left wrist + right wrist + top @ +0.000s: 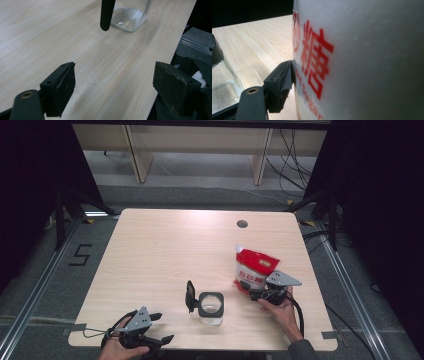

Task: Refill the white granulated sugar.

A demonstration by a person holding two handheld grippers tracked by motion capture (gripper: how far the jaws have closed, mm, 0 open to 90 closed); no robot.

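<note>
My right gripper [256, 291] at the sugar bag [254, 268].
Its jaws spread around the bag; left gripper [159, 327] gapes near the jar [211, 307].

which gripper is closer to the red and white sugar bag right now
Right. The right gripper is against the sugar bag, one jaw touching its side. The left gripper is open at the table's near-left edge, past the glass jar.

We see a smooth, pale wood table [165, 250], a shiny plastic sugar bag [255, 267], a clear glass jar [211, 306] and matt black pads [62, 85].
</note>
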